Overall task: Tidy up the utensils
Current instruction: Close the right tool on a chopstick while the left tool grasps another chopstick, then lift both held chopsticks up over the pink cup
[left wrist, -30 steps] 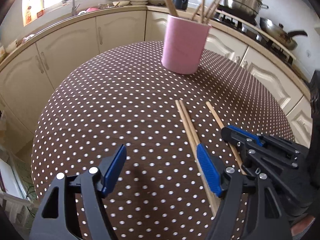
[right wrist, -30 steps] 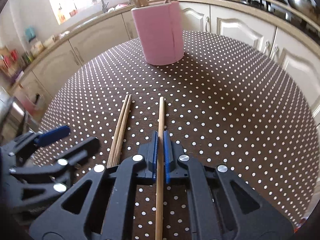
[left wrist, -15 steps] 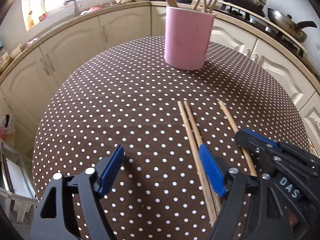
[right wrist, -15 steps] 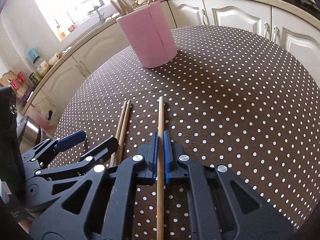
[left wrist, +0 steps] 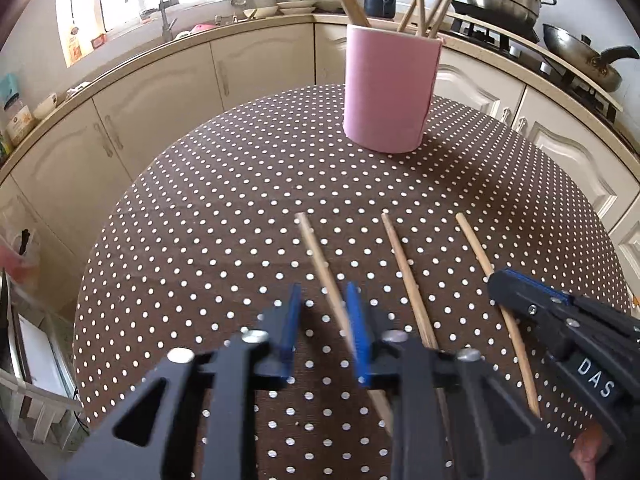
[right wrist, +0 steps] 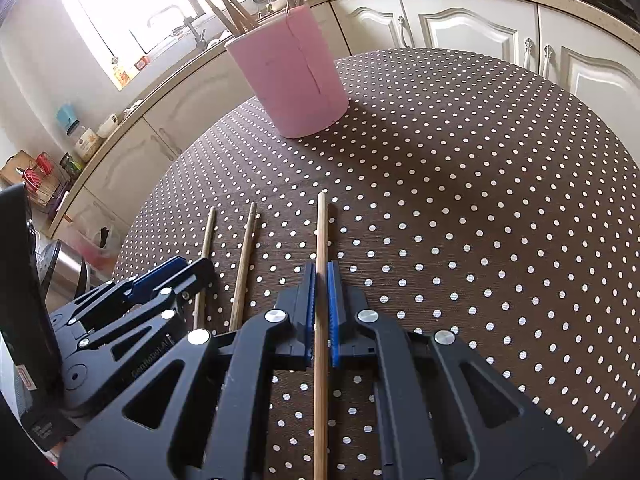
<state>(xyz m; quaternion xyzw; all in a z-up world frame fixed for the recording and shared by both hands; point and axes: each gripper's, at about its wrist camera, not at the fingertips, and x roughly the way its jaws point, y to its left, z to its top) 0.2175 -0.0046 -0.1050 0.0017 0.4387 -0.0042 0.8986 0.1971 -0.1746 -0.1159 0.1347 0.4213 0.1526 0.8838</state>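
Standing upright toward the far side of the round table (left wrist: 192, 216), a pink cup (left wrist: 386, 96) holds a loose bunch of wooden chopsticks (left wrist: 420, 4) that lean out over its rim in several directions. Three more chopsticks lie on the brown dotted cloth nearer the cameras, roughly side by side and apart from one another, their far ends pointing toward the cup but well short of it. The left gripper (left wrist: 323, 292) has just been closing its jaws around the left chopstick (left wrist: 316, 248); the left wrist view shows the stick against the right blue pad with a gap open on the other side, so it is not clamped there. The middle chopstick (left wrist: 400, 256) lies free on the cloth between the two tools. The right gripper (right wrist: 321, 276) has its jaws closed tight on the right chopstick (right wrist: 321, 232), which runs straight back between the pads and on under the tool. The cloth between the stick ends and the cup is bare, and so is the broad stretch to the right of the right gripper. Past the table's curved edge, cream cupboards (left wrist: 152, 112) under a counter wrap around the far side and the left, near the edge behind the cup.
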